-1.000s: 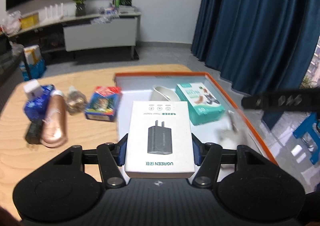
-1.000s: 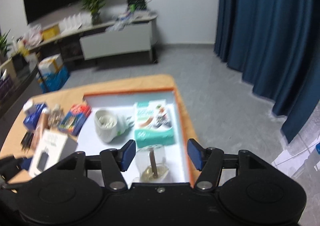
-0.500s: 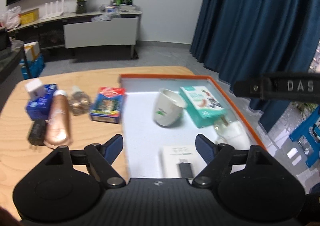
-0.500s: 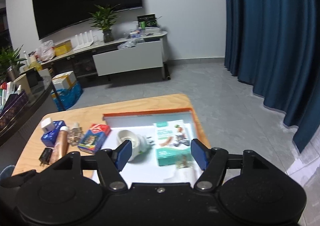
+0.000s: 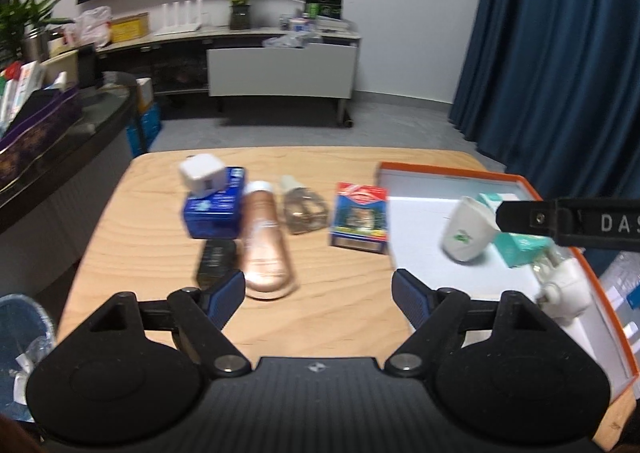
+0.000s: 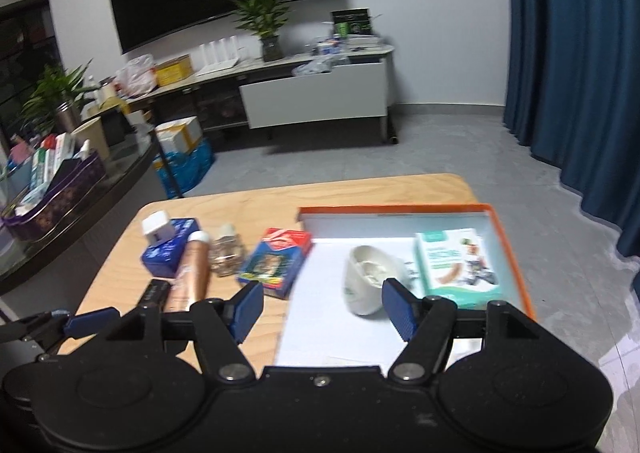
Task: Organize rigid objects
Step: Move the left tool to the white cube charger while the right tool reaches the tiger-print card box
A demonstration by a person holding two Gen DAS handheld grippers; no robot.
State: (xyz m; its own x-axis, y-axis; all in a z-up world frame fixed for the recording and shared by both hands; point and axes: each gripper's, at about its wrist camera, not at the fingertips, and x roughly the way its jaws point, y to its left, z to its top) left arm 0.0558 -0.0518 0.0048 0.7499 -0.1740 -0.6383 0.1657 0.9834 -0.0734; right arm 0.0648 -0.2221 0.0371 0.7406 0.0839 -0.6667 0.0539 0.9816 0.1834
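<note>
My left gripper (image 5: 318, 295) is open and empty above the wooden table (image 5: 328, 317). Ahead lie a copper tube (image 5: 264, 245), a black block (image 5: 214, 259), a blue box (image 5: 214, 209) with a white cube (image 5: 202, 175) on it, a clear jar (image 5: 302, 207) and a red-and-blue box (image 5: 360, 219). The orange-rimmed white tray (image 5: 600, 273) at right holds a white cup (image 5: 466, 231), a teal box (image 5: 520, 249) and a white plug (image 5: 566, 287). My right gripper (image 6: 322, 309) is open and empty over the tray (image 6: 516, 253), near the cup (image 6: 366, 281) and teal box (image 6: 456, 265).
The right gripper's finger (image 5: 568, 221) crosses the left wrist view above the tray. A blue bin (image 5: 20, 333) stands left of the table. A dark counter (image 6: 60, 205) lies at the left, a sideboard (image 6: 316, 93) by the far wall, blue curtains (image 6: 580, 53) at right.
My left gripper let go of the white charger box into the tray, opened, and swung left over the table. My right gripper released the glass jar and rose and pulled back.
</note>
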